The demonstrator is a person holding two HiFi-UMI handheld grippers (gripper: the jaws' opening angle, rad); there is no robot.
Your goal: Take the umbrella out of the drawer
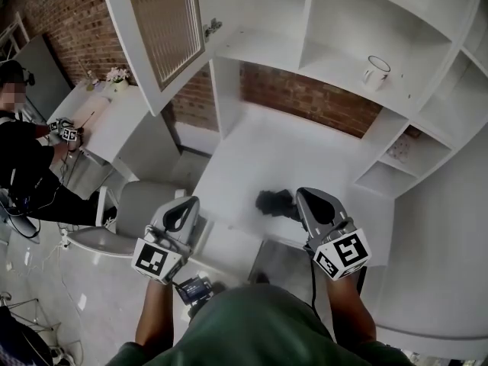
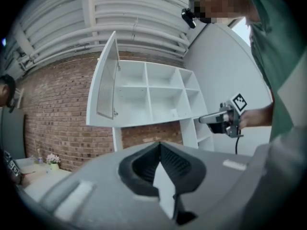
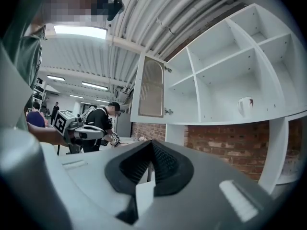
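A white mug [image 1: 376, 72] stands on the shelf [image 1: 335, 65].

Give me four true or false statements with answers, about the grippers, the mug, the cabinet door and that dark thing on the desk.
1. The left gripper and the right gripper are both shut and empty. True.
2. The mug stands on the desk. False: it stands on a shelf.
3. The cabinet door hangs open. True.
4. The left gripper holds the dark thing. False: it lies on the desk, in neither gripper.
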